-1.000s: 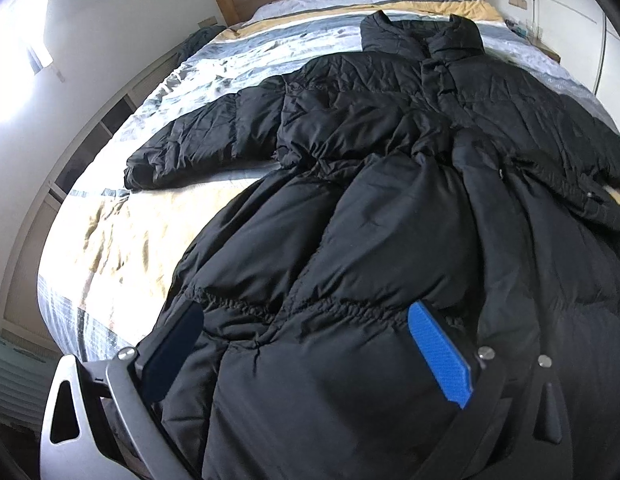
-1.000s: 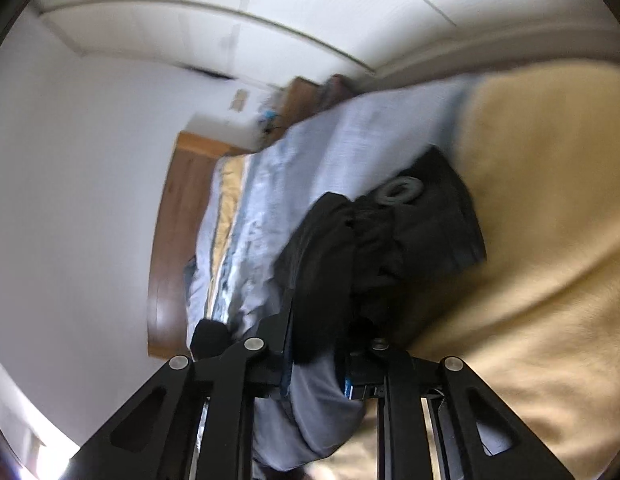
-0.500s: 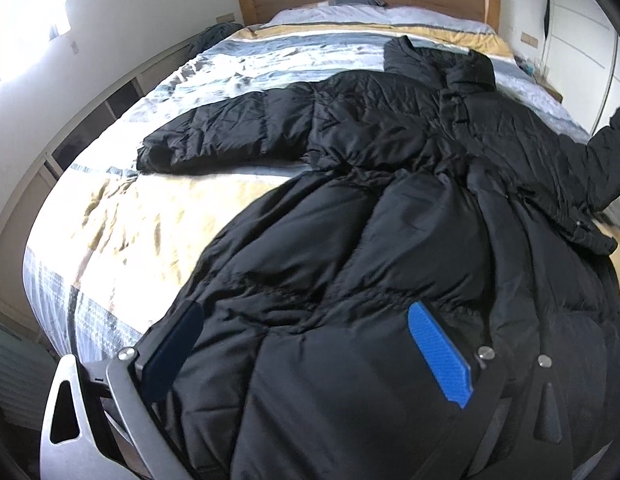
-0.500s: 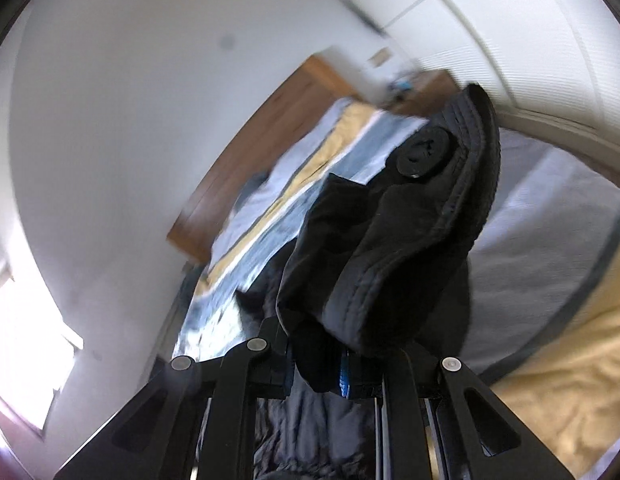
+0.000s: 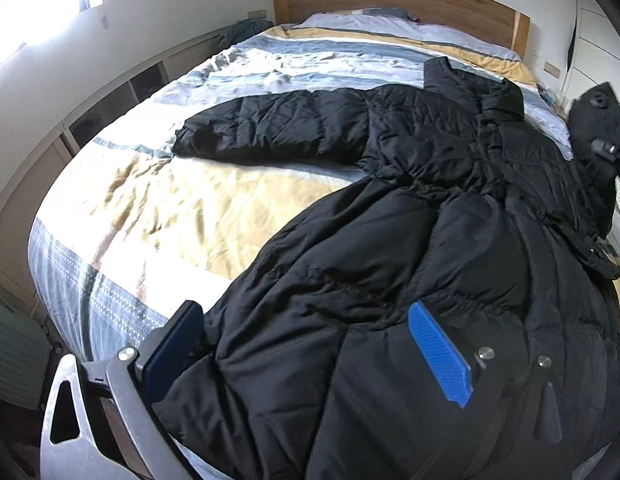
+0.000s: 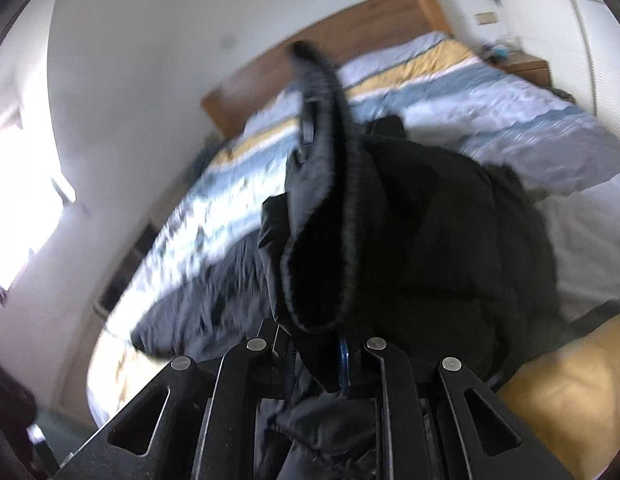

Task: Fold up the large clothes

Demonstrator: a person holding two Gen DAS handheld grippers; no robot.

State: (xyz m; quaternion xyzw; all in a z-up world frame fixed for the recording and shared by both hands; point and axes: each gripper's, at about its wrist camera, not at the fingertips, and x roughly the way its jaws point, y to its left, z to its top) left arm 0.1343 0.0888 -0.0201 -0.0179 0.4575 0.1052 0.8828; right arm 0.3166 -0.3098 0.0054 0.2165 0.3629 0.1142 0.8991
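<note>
Coat cuff (image 6: 322, 240) in right claw (image 6: 318, 356)

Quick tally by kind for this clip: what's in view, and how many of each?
Coat: 1
Bed: 1
Headboard: 1
Pillow: 1
Grippers: 2, left gripper and right gripper
Total: 6
</note>
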